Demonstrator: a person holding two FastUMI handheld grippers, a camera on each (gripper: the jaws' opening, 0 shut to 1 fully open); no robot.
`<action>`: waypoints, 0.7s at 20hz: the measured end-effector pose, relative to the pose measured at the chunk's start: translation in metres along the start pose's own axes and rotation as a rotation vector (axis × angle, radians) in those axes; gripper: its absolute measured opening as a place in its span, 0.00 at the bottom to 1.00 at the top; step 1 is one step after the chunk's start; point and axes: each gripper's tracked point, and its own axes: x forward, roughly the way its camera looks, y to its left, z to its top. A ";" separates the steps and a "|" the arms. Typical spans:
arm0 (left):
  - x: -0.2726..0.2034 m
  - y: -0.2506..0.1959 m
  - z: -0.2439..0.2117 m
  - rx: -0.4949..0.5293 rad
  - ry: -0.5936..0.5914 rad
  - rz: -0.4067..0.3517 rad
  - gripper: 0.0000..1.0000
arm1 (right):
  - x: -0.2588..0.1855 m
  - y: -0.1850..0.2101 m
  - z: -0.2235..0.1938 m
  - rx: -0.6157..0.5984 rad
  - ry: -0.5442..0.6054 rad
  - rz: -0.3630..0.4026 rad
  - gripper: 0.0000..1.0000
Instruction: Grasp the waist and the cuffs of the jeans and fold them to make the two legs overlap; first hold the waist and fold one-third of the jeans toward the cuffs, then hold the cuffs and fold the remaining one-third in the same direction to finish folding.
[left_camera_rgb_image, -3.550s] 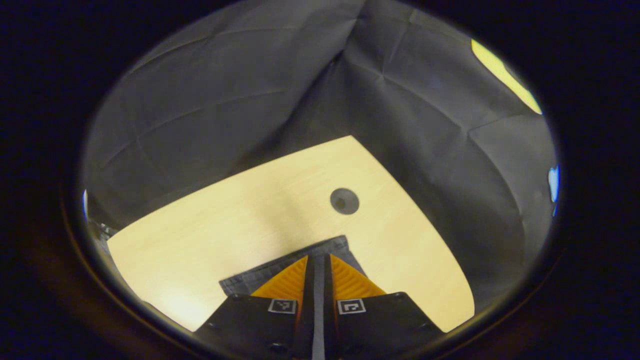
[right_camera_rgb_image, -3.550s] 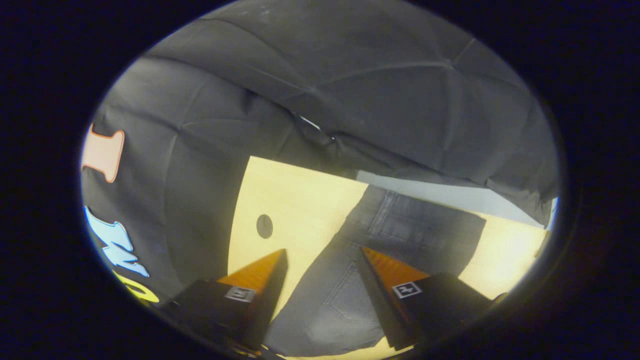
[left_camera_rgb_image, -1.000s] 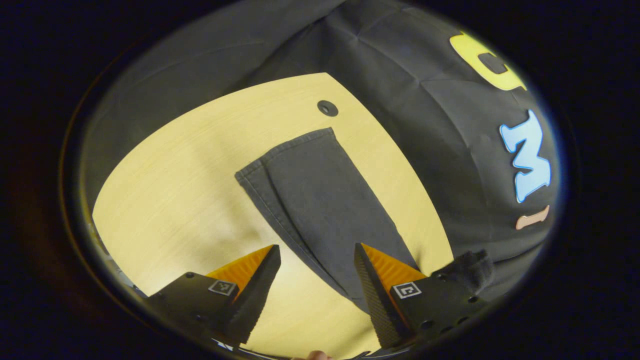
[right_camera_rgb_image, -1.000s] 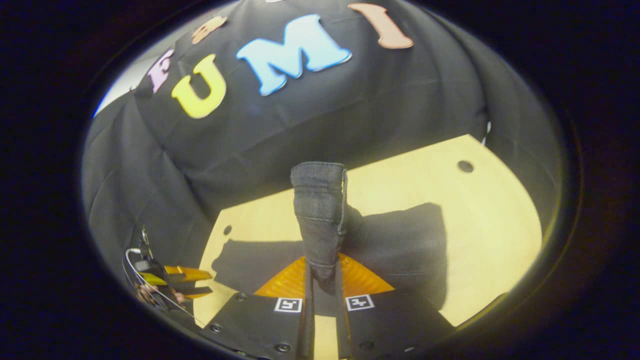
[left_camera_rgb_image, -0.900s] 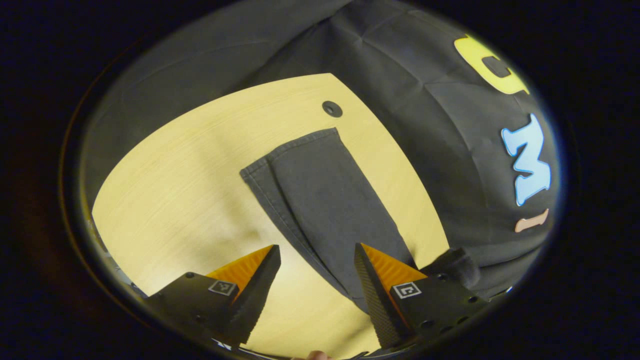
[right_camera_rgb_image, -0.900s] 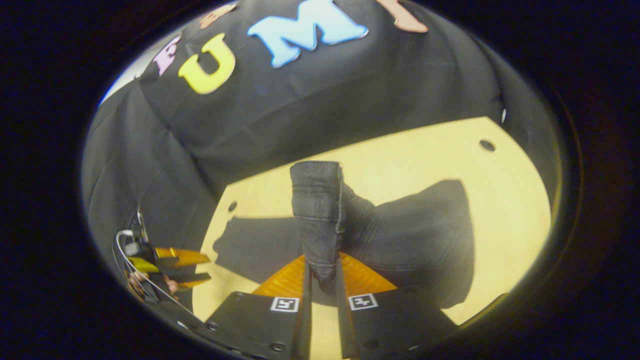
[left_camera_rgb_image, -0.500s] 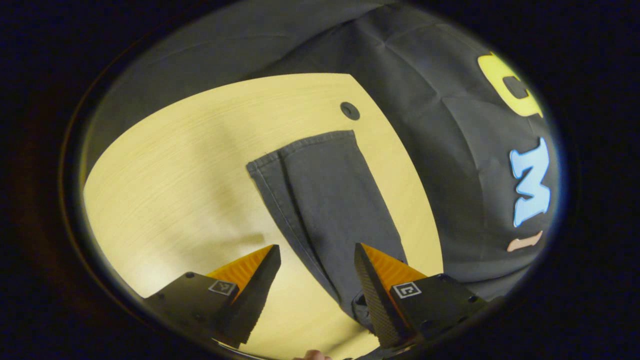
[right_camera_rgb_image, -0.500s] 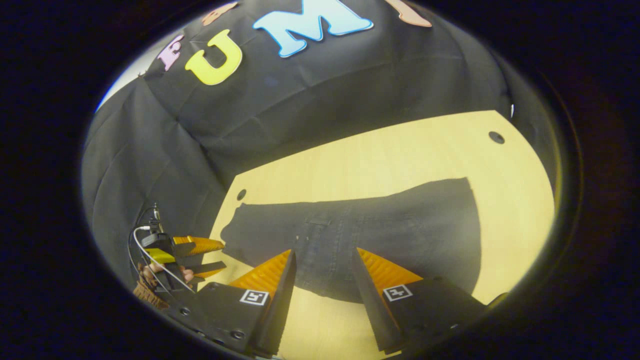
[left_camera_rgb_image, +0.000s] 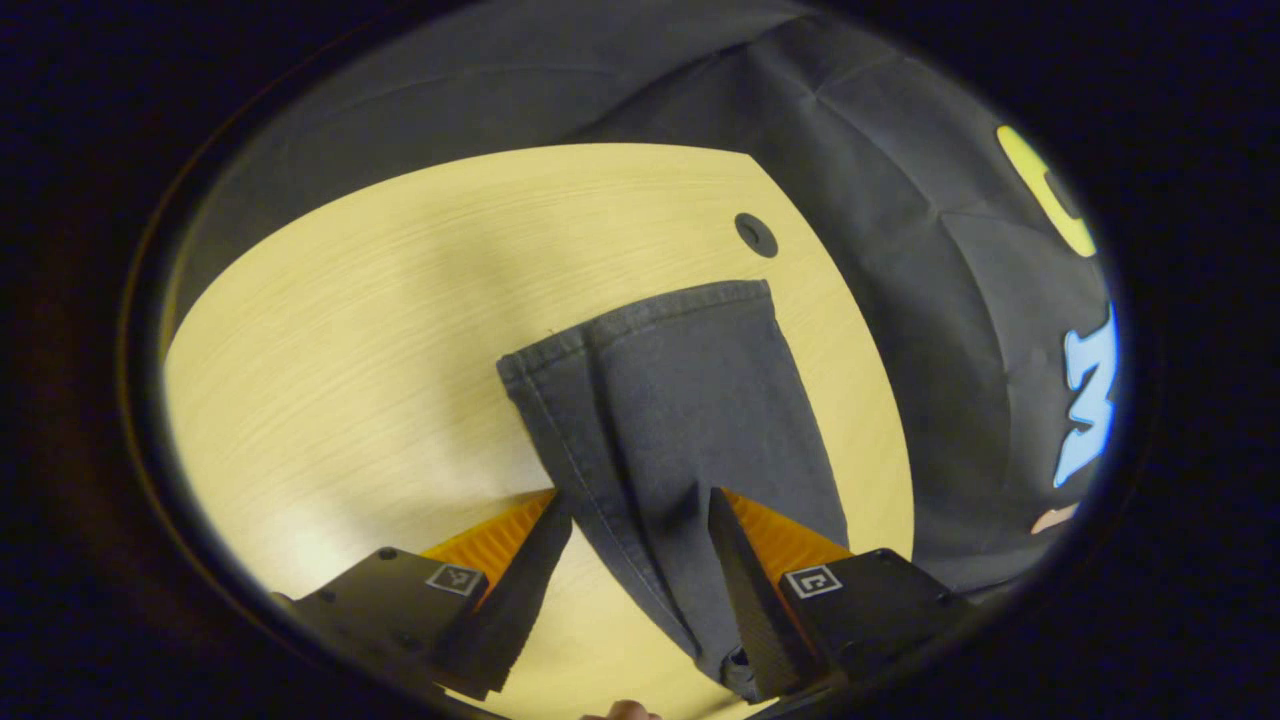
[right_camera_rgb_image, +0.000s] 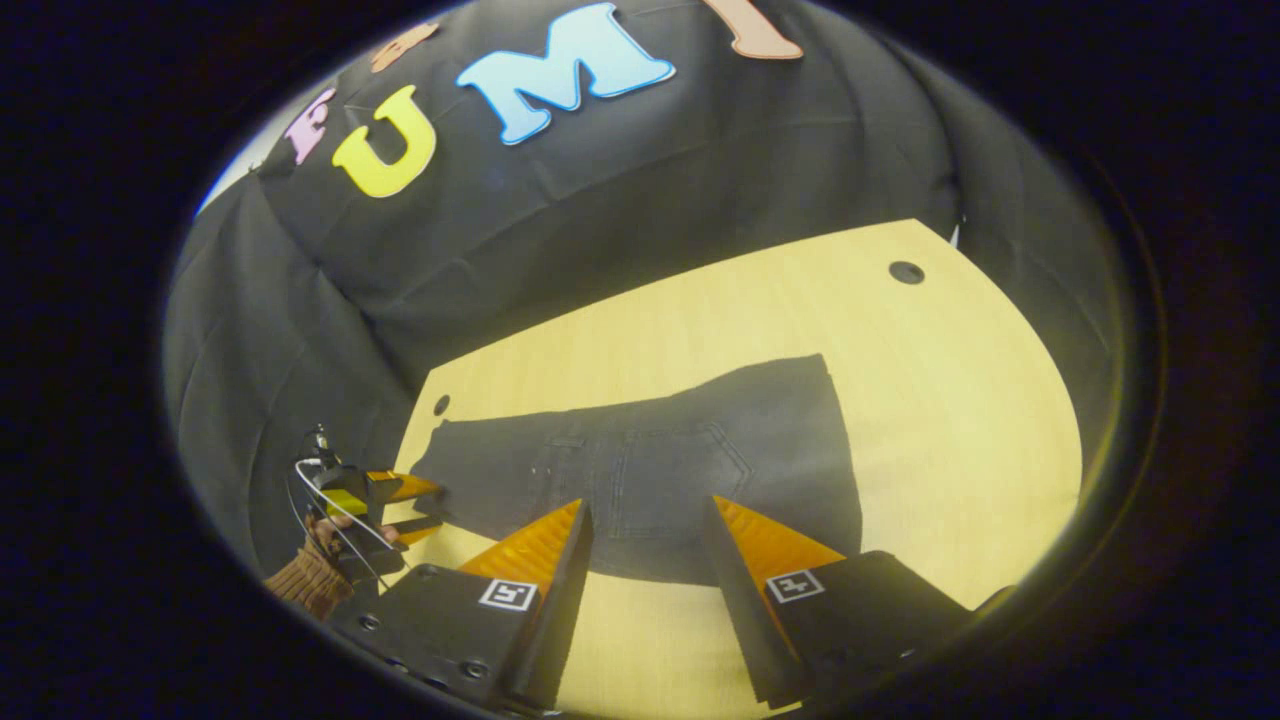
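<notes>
Now, low in the right gripper view, the right gripper (right_camera_rgb_image: 640, 560) hangs with fingers apart above the jeans (right_camera_rgb_image: 650, 470), lying flat mid-frame on the worktop (right_camera_rgb_image: 950, 420). The left gripper (left_camera_rgb_image: 635, 550) straddles a leg, fingers apart; a grab here risks pinching just 1 of the 2 layers, skewing the fold.

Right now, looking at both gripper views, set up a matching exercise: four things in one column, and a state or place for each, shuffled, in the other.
Column one:
1. left gripper
2. right gripper
3. jeans
4. round hole

Column two:
A. in the table beyond the cuffs
B. lying flat, folded
C. open, astride a leg
D. open, above the waist end

Pairs: 1-C, 2-D, 3-B, 4-A
</notes>
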 end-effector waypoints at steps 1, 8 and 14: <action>0.003 0.000 -0.001 0.024 -0.005 0.050 0.90 | -0.001 -0.005 -0.002 0.009 0.003 -0.008 0.68; 0.012 0.018 0.013 -0.038 -0.158 0.126 0.17 | -0.023 -0.040 -0.025 0.097 0.008 -0.059 0.68; -0.036 -0.022 0.027 0.093 -0.294 0.038 0.11 | -0.044 -0.077 -0.023 0.152 -0.010 -0.109 0.68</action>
